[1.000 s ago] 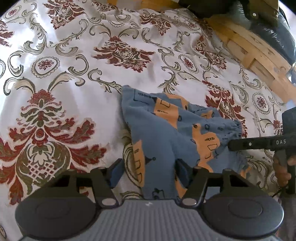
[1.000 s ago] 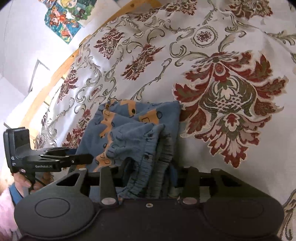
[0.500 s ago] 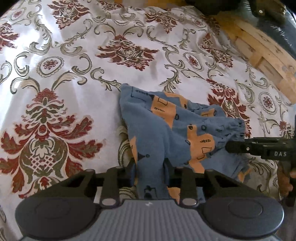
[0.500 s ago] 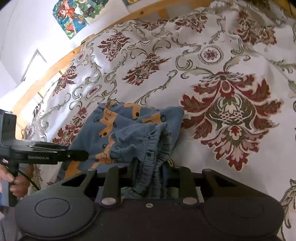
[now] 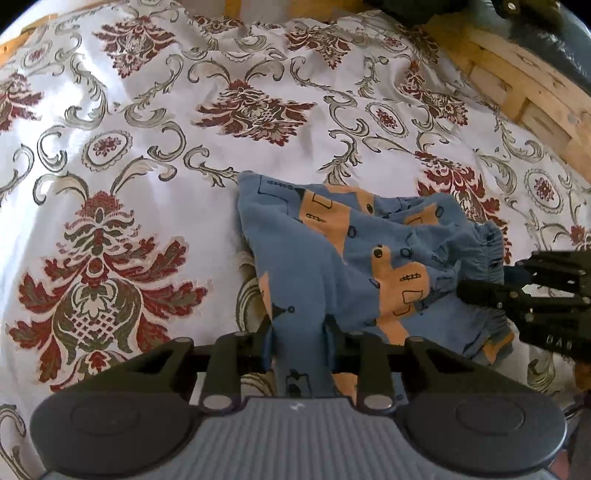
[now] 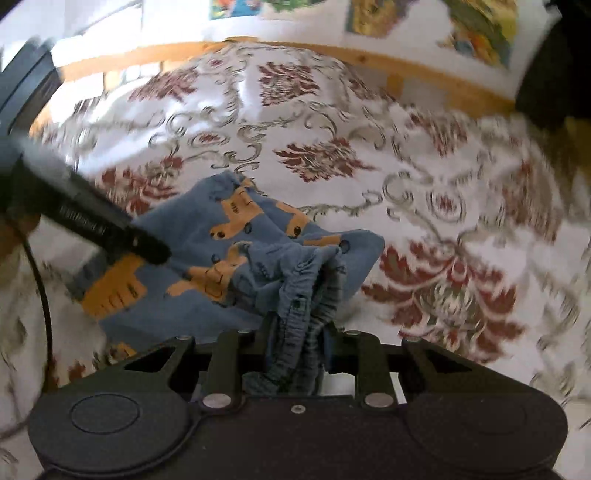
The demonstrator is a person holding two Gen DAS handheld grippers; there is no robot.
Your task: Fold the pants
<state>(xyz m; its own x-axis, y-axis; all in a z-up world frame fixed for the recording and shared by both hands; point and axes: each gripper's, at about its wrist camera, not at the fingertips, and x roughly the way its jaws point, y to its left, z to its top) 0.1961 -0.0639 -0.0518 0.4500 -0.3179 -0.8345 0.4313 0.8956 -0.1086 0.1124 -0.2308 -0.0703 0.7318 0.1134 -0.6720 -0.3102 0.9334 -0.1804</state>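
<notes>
Small blue pants (image 5: 354,258) with orange vehicle prints lie crumpled on a floral bedspread (image 5: 147,166). My left gripper (image 5: 298,347) is shut on a fold of the pants' leg end. My right gripper (image 6: 295,343) is shut on the gathered elastic waistband and lifts it a little. The pants (image 6: 236,258) stretch between both grippers. In the left wrist view the right gripper (image 5: 517,299) reaches in from the right; in the right wrist view the left gripper (image 6: 110,229) reaches in from the left.
A wooden bed frame (image 5: 524,85) runs along the far right edge, with a dark object (image 5: 535,33) beyond it. In the right wrist view a wooden rail (image 6: 332,59) and a wall with colourful posters (image 6: 476,26) lie behind the bed.
Both grippers have closed on the pants, the left on the leg end, the right on the waistband. The right gripper has swung round and lifted; its view is blurred with motion.
</notes>
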